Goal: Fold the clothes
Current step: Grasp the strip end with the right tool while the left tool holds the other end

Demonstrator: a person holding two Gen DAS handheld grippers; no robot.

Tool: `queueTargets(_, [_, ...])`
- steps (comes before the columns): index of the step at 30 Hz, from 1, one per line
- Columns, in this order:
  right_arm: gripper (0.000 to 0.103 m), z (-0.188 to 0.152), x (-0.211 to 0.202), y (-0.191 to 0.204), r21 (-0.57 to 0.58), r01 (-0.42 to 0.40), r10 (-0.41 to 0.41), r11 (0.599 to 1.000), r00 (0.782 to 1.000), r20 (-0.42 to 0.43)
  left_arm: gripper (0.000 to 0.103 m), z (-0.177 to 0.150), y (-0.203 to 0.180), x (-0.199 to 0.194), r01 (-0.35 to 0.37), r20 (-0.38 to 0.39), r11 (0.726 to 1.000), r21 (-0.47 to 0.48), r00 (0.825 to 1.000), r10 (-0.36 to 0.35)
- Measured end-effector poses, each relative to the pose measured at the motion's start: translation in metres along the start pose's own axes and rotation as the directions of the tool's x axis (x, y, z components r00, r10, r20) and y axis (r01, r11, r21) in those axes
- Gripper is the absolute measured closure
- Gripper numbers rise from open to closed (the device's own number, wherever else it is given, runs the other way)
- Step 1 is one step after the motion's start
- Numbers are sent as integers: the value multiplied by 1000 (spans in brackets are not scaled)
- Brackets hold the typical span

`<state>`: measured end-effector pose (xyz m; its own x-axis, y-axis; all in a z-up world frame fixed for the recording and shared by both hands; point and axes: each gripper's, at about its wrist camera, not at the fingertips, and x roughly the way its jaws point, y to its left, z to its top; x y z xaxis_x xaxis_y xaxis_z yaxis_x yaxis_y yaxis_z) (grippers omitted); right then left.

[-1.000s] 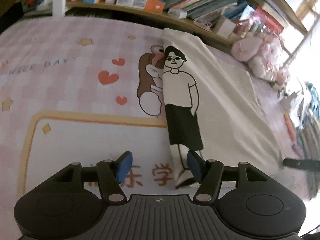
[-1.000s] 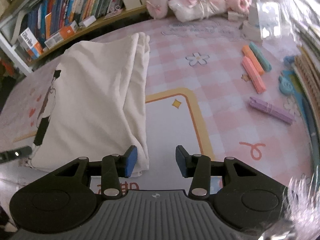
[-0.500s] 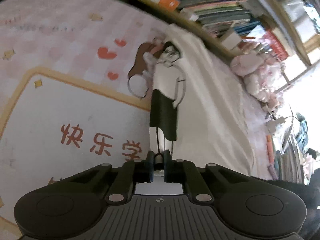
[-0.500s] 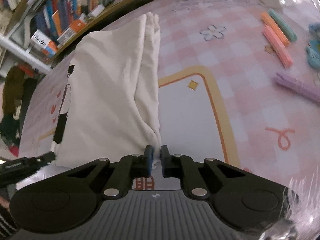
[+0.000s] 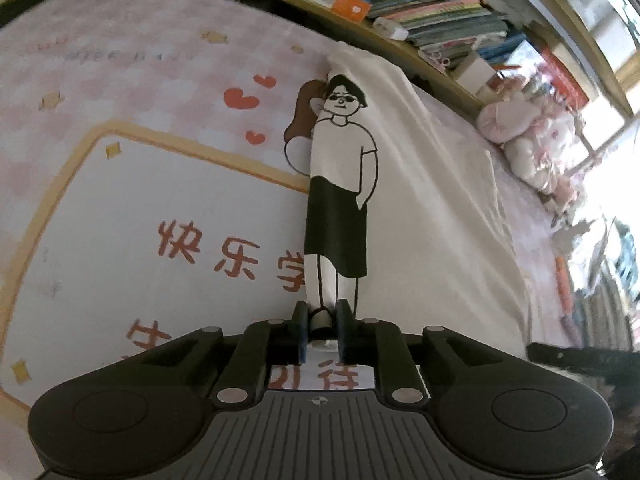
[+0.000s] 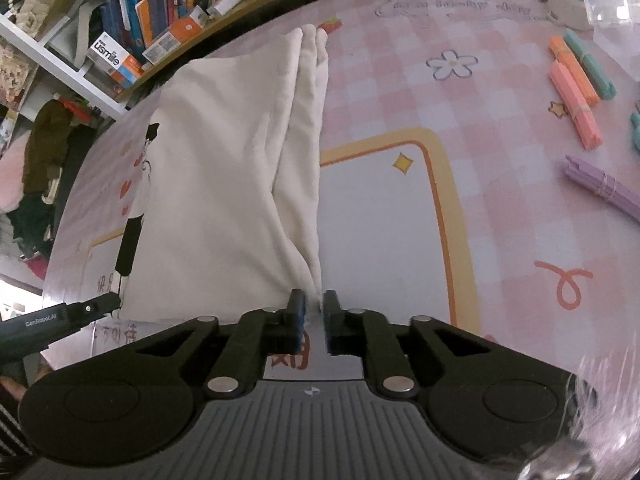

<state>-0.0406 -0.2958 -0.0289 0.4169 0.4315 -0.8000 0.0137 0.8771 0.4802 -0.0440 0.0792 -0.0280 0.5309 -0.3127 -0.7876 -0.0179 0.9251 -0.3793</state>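
1. The cream T-shirt (image 5: pixel 432 216) lies folded lengthwise into a long strip on a pink checked mat (image 5: pixel 120 80), running away from both cameras toward a low bookshelf (image 5: pixel 400 4) at the far edge.
2. Only the left wrist view shows the printed drawing (image 5: pixel 340 184) in full: a cartoon figure in sunglasses, white top and black skirt, along the shirt's left edge. It also shows red Chinese characters (image 5: pixel 224 256) and red hearts (image 5: pixel 240 98) on the mat, and pink plush toys (image 5: pixel 532 140) far right.
3. Only the right wrist view shows the shirt's other long edge, where several layers bunch into soft ridges (image 6: pixel 304 128). It also shows bundles of orange, green and purple sticks (image 6: pixel 576 96) lying well apart on the mat to the right, and a flower drawing (image 6: pixel 452 64).
4. The fabric looks plain, matt and lightly creased, with a smooth broad middle panel.
5. The left gripper (image 5: pixel 322 320) has its jaws narrow and easing apart, with the near left corner of the shirt, by the figure's feet, between the blue pads (image 5: pixel 301 326).
6. The right gripper (image 6: pixel 314 312) is likewise narrow and easing apart, with the near right corner of bunched layers between its fingers.
7. In the right wrist view the left gripper appears at the far left edge, at the shirt's other near corner.
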Motion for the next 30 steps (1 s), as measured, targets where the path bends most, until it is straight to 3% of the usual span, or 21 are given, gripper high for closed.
queueTargets(4, [77,0,-6,-10,52,-21,22,998,1000,-15,81,-7,-27,-12,-119,87,969,214,991,103])
queueTargets(7, [75,-1,-8,-15,101,-48,51,994,998,-28,58,-16,-45,-19,-159,159,925,344,981,110])
queueTargets(8, [75,-1,-8,-16,116,-57,61,992,998,-32,45,-19,-51,-21,-163,185,911,379,978,98])
queueTargets(12, [75,1,-4,-17,155,-69,76,986,996,-38,20,-32,-71,-25,-162,242,859,485,969,46])
queueTargets(19, [74,8,10,-9,208,-111,122,972,992,-42,20,-45,-91,-11,-138,189,786,603,982,28])
queueTargets(23, [74,13,16,-8,248,-119,131,961,991,-33,20,-55,-101,-5,-162,201,714,682,979,30])
queueTargets(25, [88,14,17,-9,263,-113,126,958,991,-35,20,-60,-106,0,-174,206,676,716,978,34])
queueTargets(30, [93,21,0,-8,326,-197,203,924,979,16,20,-74,-113,14,-186,195,567,803,980,45])
